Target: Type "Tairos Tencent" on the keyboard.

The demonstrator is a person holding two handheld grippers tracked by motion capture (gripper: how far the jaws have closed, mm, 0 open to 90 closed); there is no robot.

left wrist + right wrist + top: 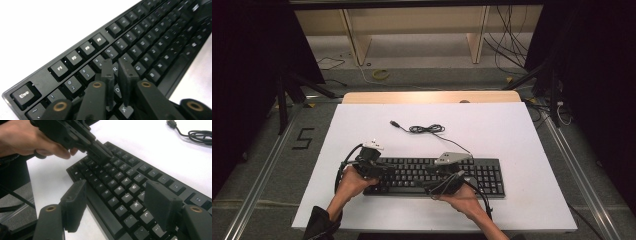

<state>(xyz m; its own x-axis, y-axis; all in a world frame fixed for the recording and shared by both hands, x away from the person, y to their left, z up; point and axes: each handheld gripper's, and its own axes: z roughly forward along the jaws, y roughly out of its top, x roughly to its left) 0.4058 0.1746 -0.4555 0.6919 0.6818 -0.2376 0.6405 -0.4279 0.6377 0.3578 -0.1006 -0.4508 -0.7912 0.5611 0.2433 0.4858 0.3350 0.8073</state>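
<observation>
On the white table [512,125] a black keyboard [492,175] lies at about six o'clock of the table's middle, close to the near edge, its long side running from nine to three o'clock.

At the keyboard's nine o'clock end, the person's left hand [349,182] holds the left tool [384,167] low over the keys. In the left gripper view this tool [117,68] points along the letter rows, its two black jaws almost together with only a thin slit between them and nothing in that slit; the tips rest at the keys around R and D, just below the number row. The Esc key [25,94] sits at eight o'clock of that view and the row of function keys [73,58] runs up toward one o'clock. The right gripper view shows the same left tool [103,155] slanting down onto the upper left keys, the left hand [25,137] behind it.

Near the keyboard's middle, slightly toward three o'clock, the right hand [462,192] holds the right tool [434,172], a grey plate on top. In its own view the right tool [117,200] has its jaws spread wide, hovering over the lower letter rows of the keyboard [130,187] with nothing pinched.

At twelve o'clock of the keyboard, a loosely coiled black cable [427,129] lies on the table, its plug [395,123] pointing toward ten o'clock.
</observation>
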